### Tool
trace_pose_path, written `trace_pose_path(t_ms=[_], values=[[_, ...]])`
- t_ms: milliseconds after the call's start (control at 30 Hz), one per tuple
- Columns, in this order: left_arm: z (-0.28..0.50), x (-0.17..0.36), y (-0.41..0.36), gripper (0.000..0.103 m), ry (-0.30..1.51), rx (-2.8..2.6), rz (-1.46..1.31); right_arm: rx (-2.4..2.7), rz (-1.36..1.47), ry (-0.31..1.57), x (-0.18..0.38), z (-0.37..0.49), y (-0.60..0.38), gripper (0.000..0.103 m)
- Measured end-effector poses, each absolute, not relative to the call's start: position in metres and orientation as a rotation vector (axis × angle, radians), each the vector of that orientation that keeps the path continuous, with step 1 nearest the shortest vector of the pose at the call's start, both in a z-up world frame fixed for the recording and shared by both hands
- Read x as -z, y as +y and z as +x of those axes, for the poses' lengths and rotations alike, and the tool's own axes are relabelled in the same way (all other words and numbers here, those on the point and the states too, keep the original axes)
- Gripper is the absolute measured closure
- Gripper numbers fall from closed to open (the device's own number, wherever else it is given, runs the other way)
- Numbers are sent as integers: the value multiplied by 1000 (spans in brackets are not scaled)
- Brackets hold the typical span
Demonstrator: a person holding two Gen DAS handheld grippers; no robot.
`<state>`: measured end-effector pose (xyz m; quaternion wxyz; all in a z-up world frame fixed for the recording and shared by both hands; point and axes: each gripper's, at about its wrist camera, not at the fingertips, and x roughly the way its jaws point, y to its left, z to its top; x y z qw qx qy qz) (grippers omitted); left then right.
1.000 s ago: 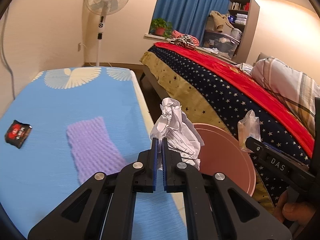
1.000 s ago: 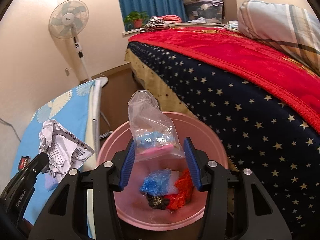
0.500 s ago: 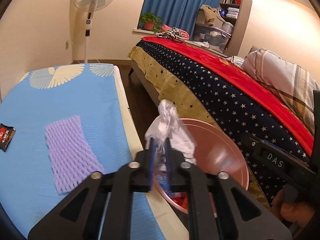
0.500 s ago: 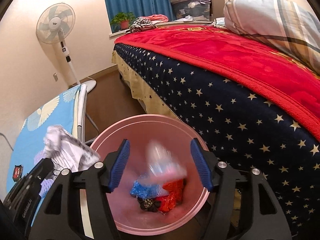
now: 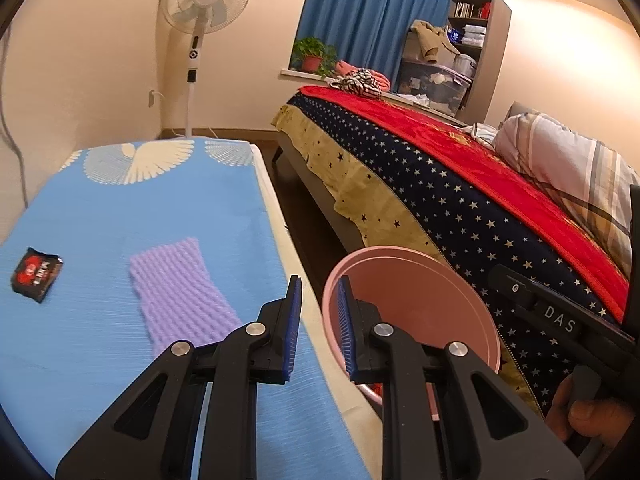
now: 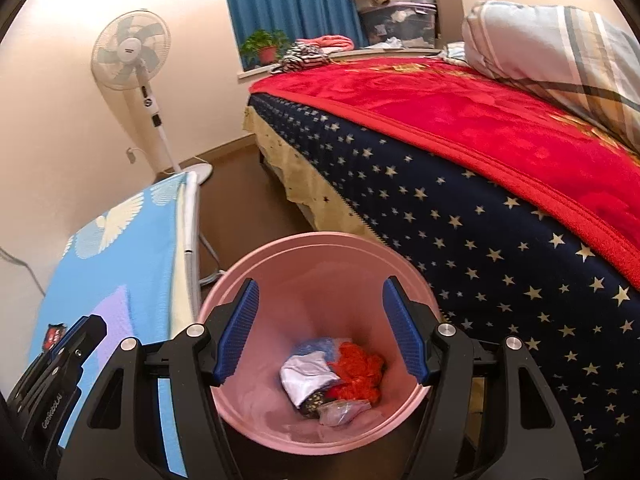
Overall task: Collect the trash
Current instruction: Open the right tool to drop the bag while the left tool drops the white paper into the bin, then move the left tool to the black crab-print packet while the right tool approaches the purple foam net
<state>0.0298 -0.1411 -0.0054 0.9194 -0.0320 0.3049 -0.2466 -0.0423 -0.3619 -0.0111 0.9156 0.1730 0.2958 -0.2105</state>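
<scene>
Low in the right wrist view, the right gripper [image 6: 318, 330] hangs over the pink bin [image 6: 256, 258], fingers spread wide and empty — crumpled paper [image 6: 306, 376] lies inside among other trash. The left gripper [image 5: 318, 322] is parted, empty. A purple foam net [image 5: 180, 292] and black wrapper [image 5: 37, 274] lie left of centre on the blue board [image 5: 120, 208].

1. Warm, yellowish indoor light fills both views, brightest on the wall [image 5: 560, 40] up and to the right of the left gripper [image 5: 318, 320].
2. Soft shadows only; no hard glare.
3. Fisheye bending curves the bed [image 6: 480, 200], with black corners.
4. Both views are sharp, nearly blur-free.
</scene>
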Motion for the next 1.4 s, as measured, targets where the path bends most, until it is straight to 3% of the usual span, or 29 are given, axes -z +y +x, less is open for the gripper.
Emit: trace_pose_path(t_ms=[800, 867, 933, 1267, 1367, 1400], values=[[20, -4, -51, 84, 592, 343, -106, 228, 243, 560, -4, -27, -262, 42], [22, -1, -48, 76, 596, 325, -104, 208, 265, 552, -2, -25, -260, 42], [24, 2, -45, 50, 597, 292, -102, 206, 275, 546, 0, -23, -258, 41], [39, 21, -24, 45, 631, 162, -139, 161, 266, 580, 15, -3, -246, 38], [43, 27, -18, 45, 637, 129, -158, 147, 259, 577, 20, 2, -241, 20], [45, 29, -15, 45, 639, 120, -161, 141, 259, 578, 22, 4, -240, 20]])
